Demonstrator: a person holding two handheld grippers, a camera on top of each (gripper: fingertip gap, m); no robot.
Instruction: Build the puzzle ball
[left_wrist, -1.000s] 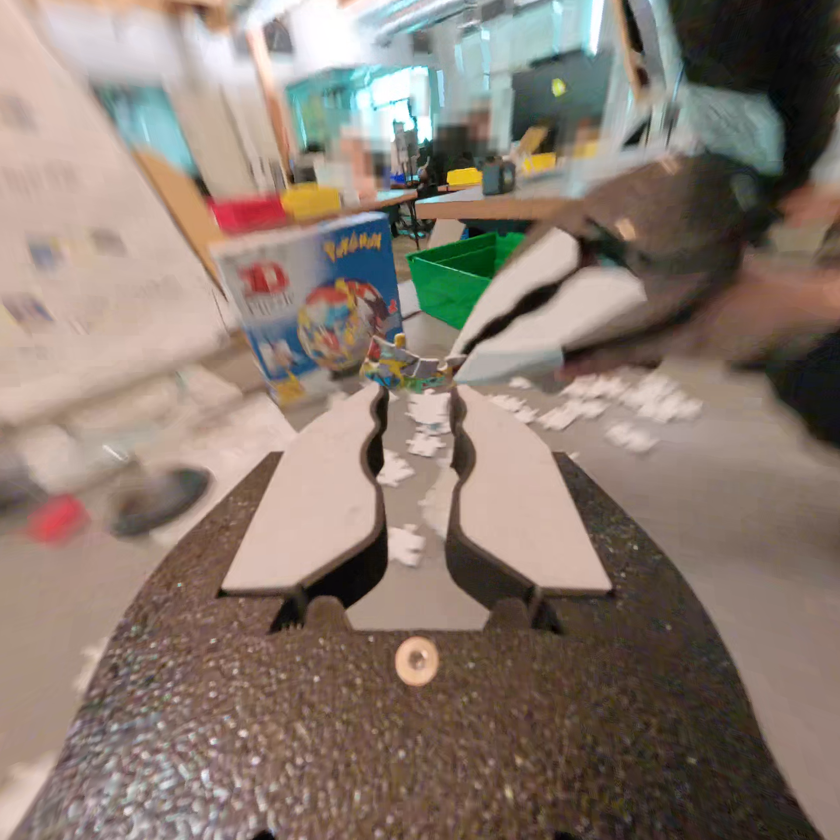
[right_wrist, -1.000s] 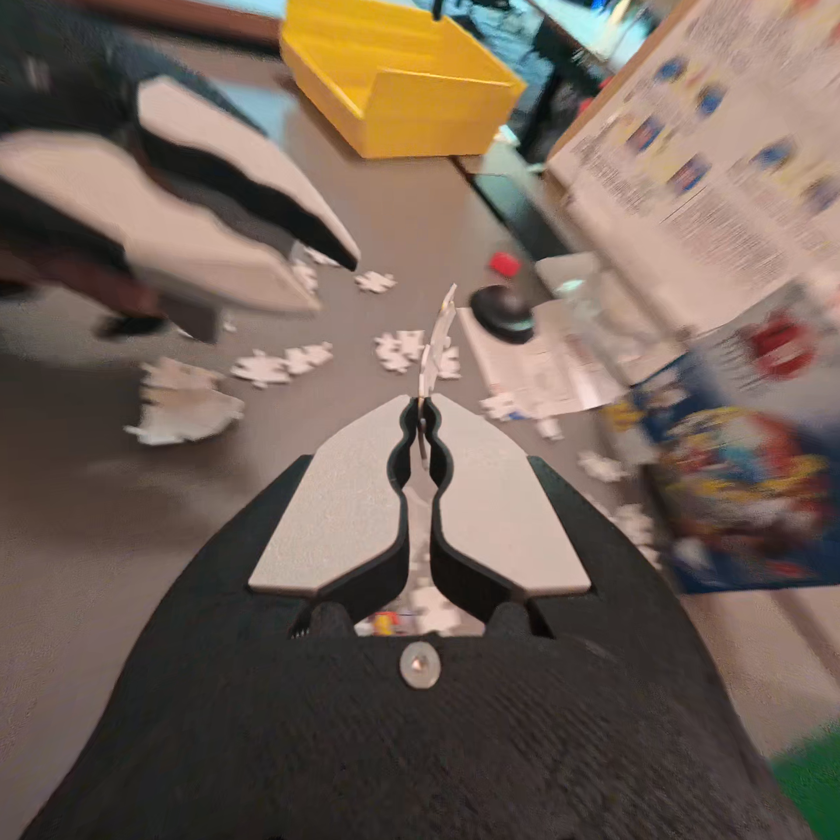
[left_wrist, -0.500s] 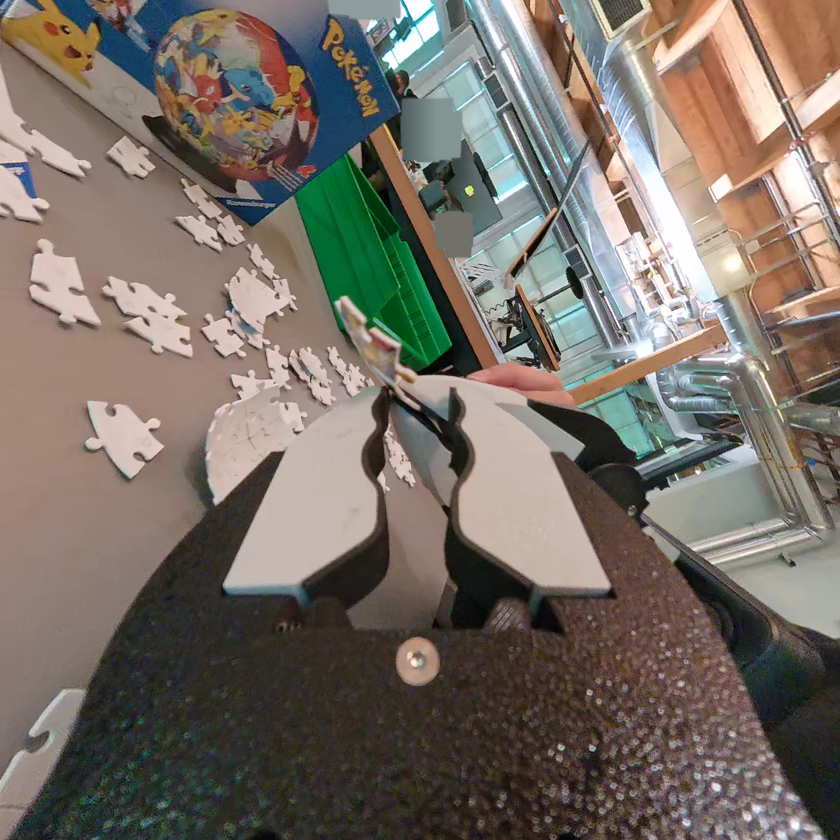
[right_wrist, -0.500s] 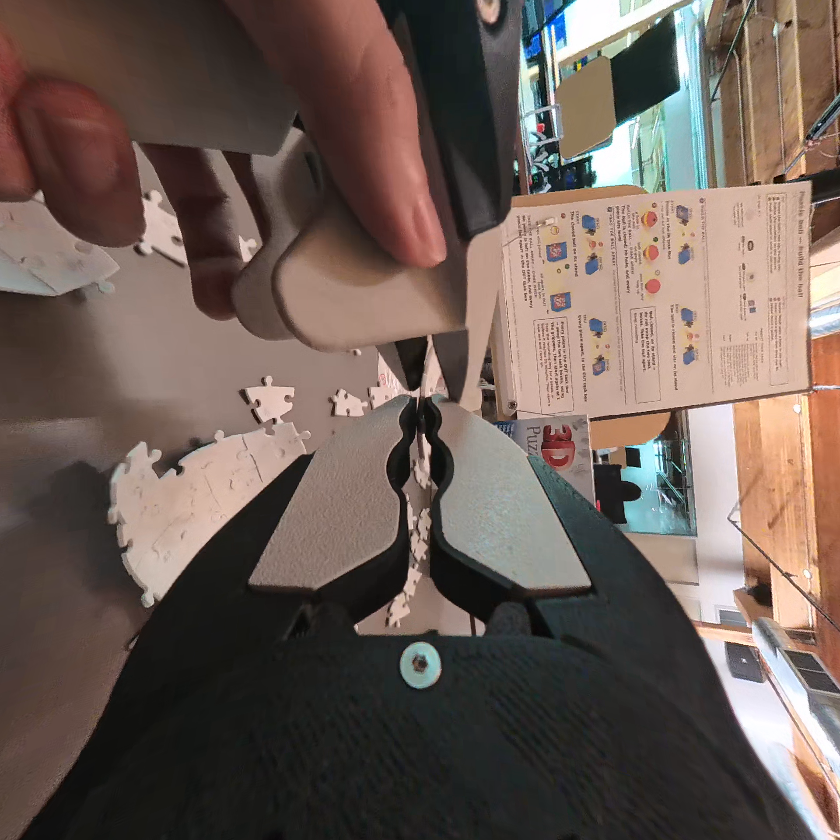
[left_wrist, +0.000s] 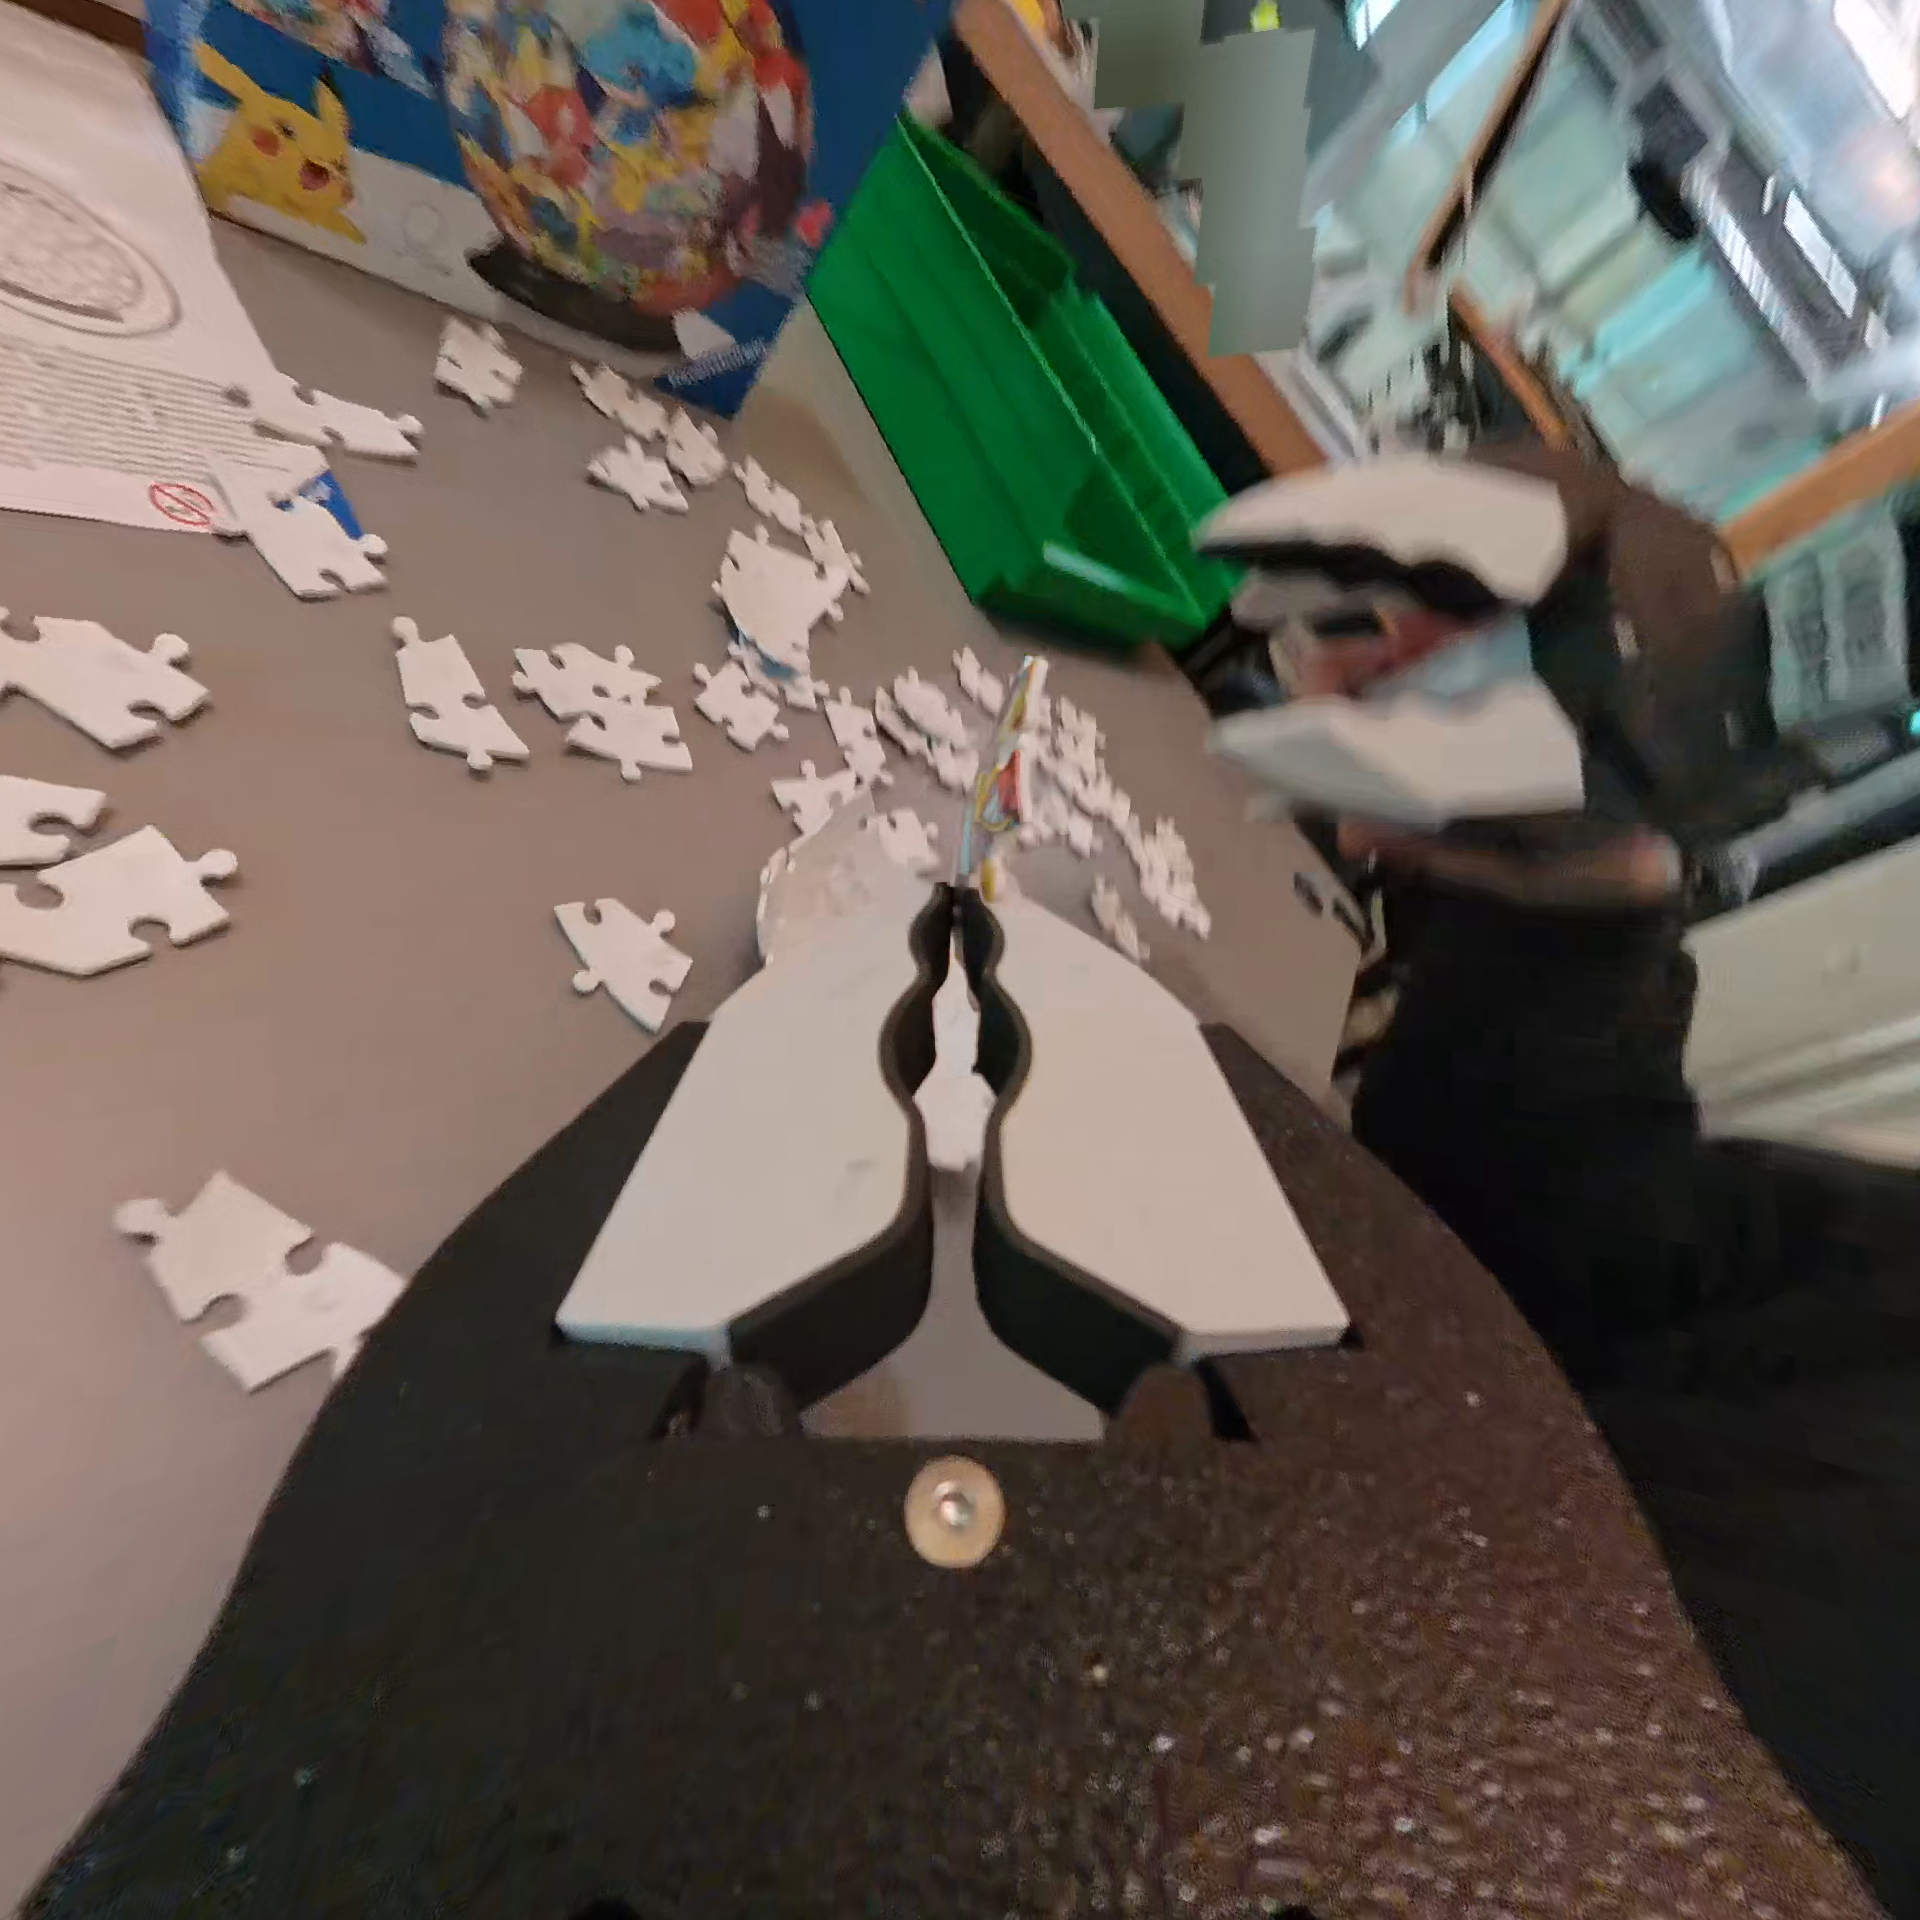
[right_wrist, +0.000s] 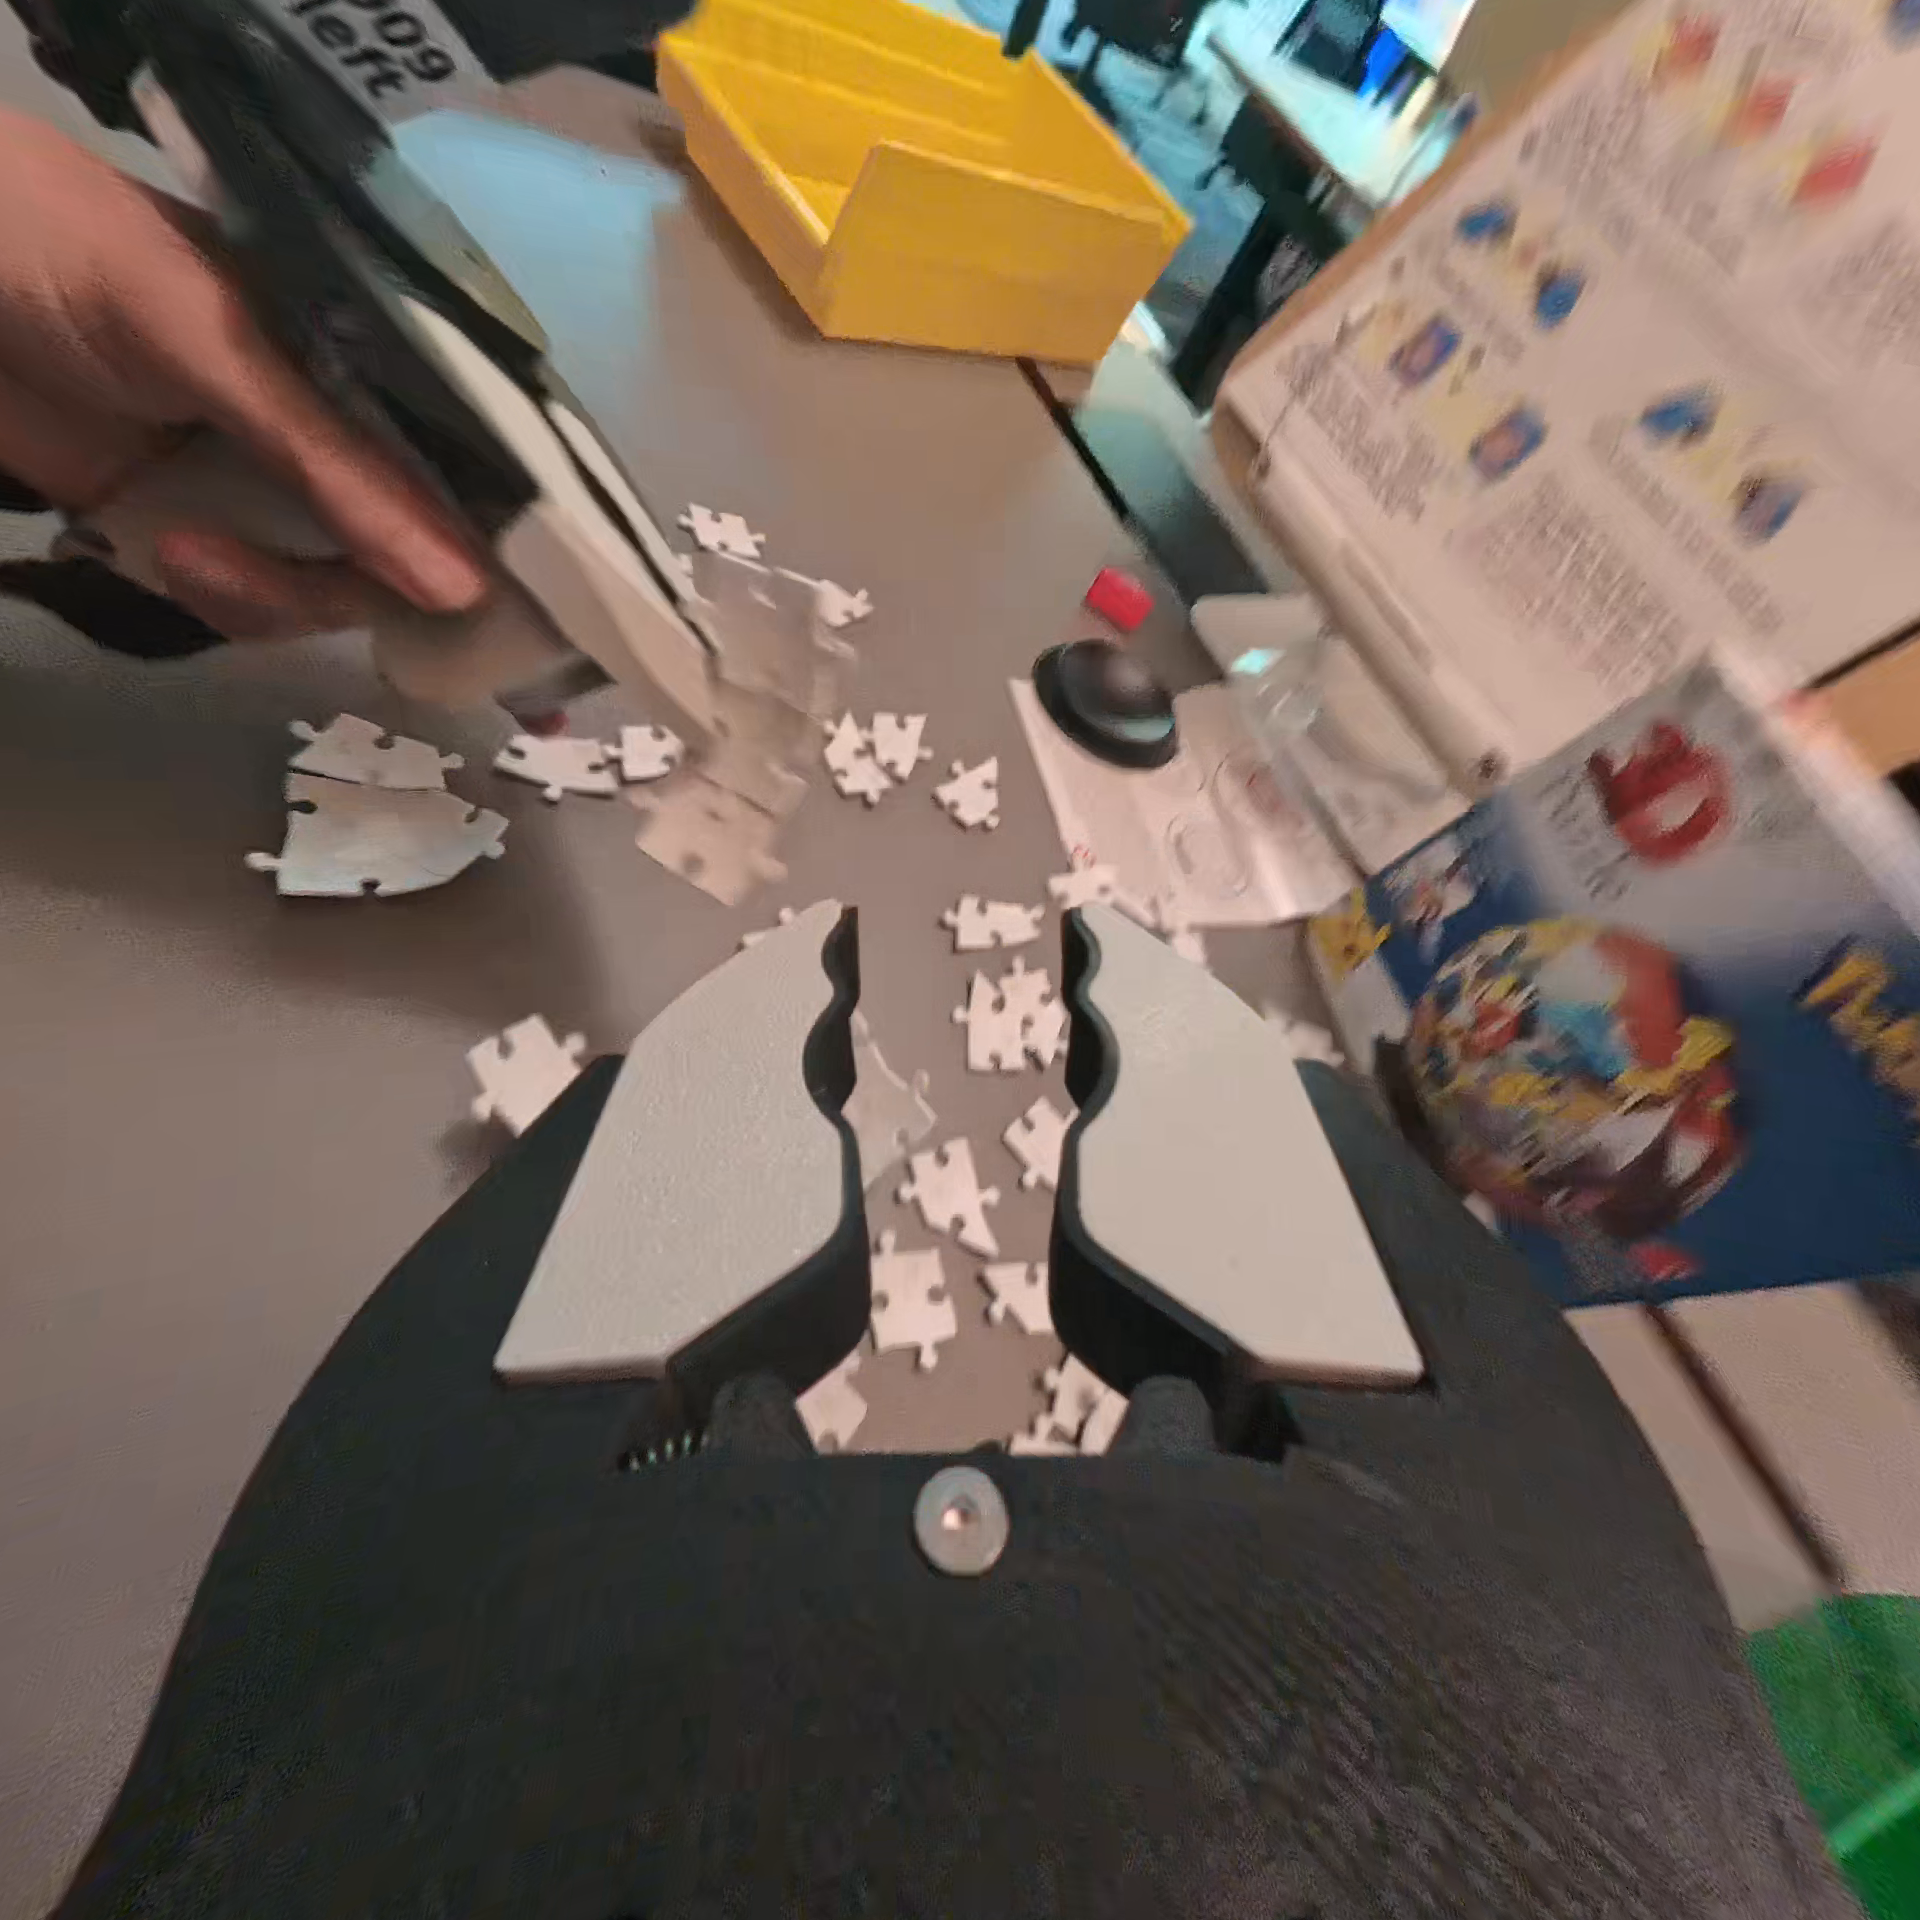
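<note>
Puzzle pieces (left_wrist: 1003, 774), a small joined cluster seen edge-on with the printed side facing right, stand up just above centre of my left wrist view, pinched at the lower edge by my left claw (left_wrist: 961, 914), whose tips are closed on them. In the right wrist view the same cluster (right_wrist: 764, 665) shows its pale back at upper left of centre, hanging from that claw beside a hand (right_wrist: 156, 416). My right claw (right_wrist: 961, 920) stands wide open with nothing between its fingers, above loose white pieces (right_wrist: 997, 1023) scattered face-down on the grey table (left_wrist: 364, 1018). A curved assembled section (right_wrist: 374, 831) lies at the left, a puzzle box (right_wrist: 1621, 1081) at the right, a yellow bin (right_wrist: 935, 177) at the top, a green bin (left_wrist: 997, 384) in the left view. I judge a steady squeeze and slow travel best, since the cluster is thin and held by one edge only.
</note>
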